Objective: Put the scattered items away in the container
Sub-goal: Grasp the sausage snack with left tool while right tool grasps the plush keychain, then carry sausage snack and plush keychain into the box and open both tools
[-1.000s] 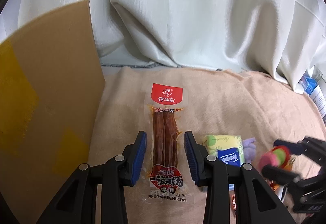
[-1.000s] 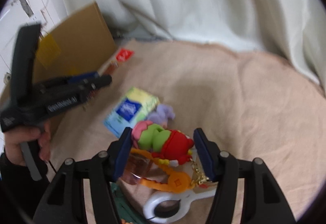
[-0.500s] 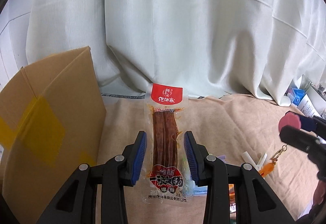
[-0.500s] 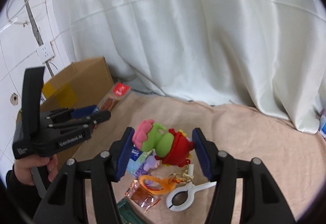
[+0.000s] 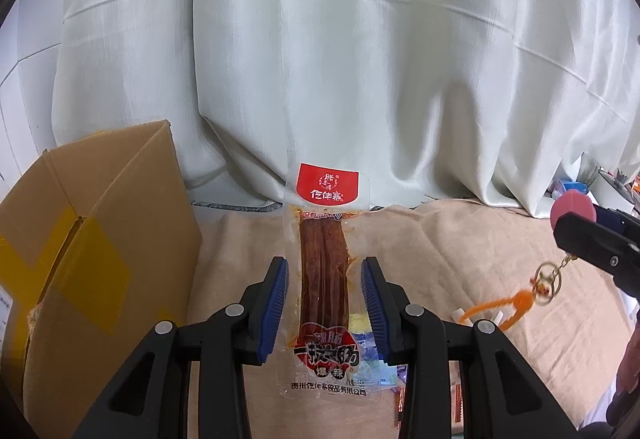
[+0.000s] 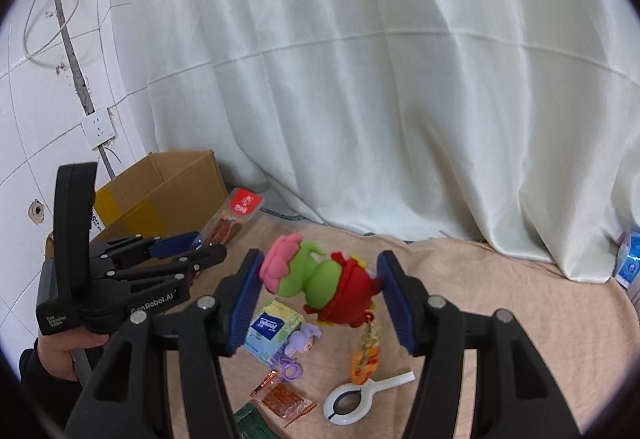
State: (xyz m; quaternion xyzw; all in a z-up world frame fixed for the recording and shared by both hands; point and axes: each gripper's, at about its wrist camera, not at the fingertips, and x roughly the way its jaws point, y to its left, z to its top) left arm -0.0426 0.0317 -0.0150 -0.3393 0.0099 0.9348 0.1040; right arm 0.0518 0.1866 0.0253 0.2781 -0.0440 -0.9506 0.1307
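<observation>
My left gripper (image 5: 324, 303) is shut on a clear sausage snack packet (image 5: 324, 279) with a red label, held off the beige cloth (image 5: 460, 259). The open cardboard box (image 5: 100, 239) stands just to its left. My right gripper (image 6: 320, 279) is shut on a plush toy (image 6: 344, 291), green with a pink flower and a red skirt. An orange keychain charm (image 6: 364, 363) dangles under the toy. The right wrist view shows the left gripper (image 6: 188, 251) and its packet (image 6: 236, 215) beside the box (image 6: 168, 191). The right gripper (image 5: 592, 235) appears at the right edge of the left wrist view.
On the cloth below lie a blue-green tissue pack (image 6: 272, 327), a small purple toy (image 6: 302, 339), an orange snack sachet (image 6: 284, 397) and a white ring-shaped tool (image 6: 352, 401). A white curtain (image 6: 400, 99) hangs behind. A person's hand (image 6: 60, 351) holds the left gripper.
Both grippers have risen off the cloth with their loads: the sausage packet in the left, the plush toy in the right. The keychain charm now hangs free.
</observation>
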